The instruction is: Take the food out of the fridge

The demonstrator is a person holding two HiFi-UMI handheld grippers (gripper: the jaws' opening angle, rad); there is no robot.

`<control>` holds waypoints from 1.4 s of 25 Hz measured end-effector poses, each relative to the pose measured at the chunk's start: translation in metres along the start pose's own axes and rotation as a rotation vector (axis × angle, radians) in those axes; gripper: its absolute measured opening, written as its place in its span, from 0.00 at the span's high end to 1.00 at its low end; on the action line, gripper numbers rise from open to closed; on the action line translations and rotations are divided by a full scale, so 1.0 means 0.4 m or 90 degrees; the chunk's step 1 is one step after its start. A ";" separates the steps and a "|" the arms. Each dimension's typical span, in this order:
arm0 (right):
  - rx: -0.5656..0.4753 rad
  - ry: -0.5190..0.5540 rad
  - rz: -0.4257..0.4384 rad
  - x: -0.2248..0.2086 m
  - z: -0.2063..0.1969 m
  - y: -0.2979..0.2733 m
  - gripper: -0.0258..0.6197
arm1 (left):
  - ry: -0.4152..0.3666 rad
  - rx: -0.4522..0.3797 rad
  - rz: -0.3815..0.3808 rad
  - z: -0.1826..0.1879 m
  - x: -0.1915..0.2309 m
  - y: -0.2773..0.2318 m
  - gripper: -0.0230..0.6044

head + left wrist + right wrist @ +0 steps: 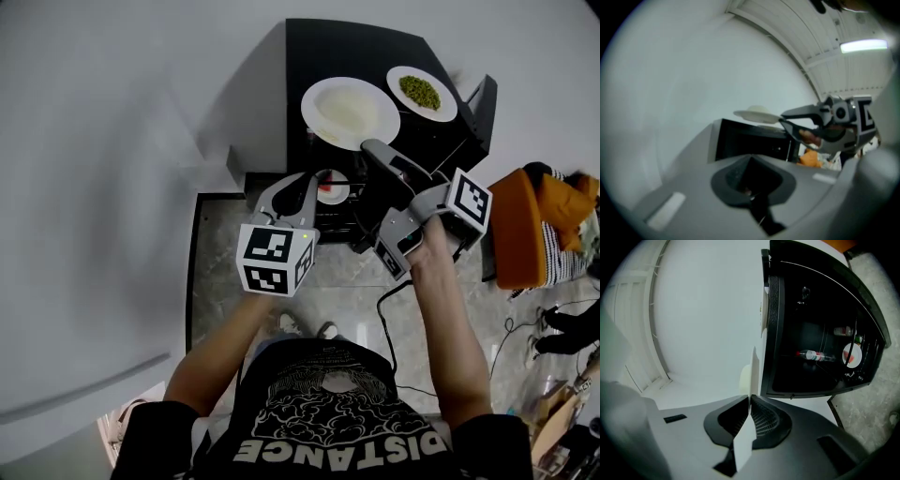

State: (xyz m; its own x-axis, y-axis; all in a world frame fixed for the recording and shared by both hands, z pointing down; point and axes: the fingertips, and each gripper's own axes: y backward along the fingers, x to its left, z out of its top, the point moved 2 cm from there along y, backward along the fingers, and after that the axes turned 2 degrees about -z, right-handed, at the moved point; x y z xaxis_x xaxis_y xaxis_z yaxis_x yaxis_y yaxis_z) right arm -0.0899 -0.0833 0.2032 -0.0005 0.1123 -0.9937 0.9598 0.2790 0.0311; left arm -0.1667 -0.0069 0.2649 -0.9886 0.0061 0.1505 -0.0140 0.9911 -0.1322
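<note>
A white plate of pale food (347,112) is over the top of the open black fridge (309,56). My right gripper (370,148) is shut on its near rim. In the right gripper view the plate (751,376) shows edge-on between the pads of my right gripper (749,401). In the left gripper view the plate (759,114) hangs just above the fridge top (750,140), and I cannot tell whether they touch. My left gripper (307,183) is in front of the fridge opening. Its jaws look shut with nothing in them (751,187).
A second plate with green food (421,92) sits on the fridge top at the right. Inside the fridge lie a bottle (816,356) and a small red-and-white dish (851,355). The fridge door (480,108) stands open to the right. An orange object (534,225) and a cable (386,319) are on the floor.
</note>
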 end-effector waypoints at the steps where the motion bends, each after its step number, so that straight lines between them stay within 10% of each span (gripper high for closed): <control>1: -0.001 0.000 0.000 -0.003 0.008 -0.012 0.94 | -0.001 0.000 0.000 0.001 0.002 -0.003 0.96; 35: -0.015 -0.038 0.045 -0.047 0.102 -0.151 0.88 | 0.007 0.002 0.046 0.000 0.025 -0.057 0.96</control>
State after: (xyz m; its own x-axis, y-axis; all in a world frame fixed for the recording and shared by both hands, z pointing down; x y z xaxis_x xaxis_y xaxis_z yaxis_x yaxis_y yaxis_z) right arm -0.1365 -0.1411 0.2157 0.0841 0.0749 -0.9936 0.9498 0.2955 0.1027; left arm -0.1760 -0.0293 0.2695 -0.9854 0.0789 0.1512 0.0567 0.9877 -0.1454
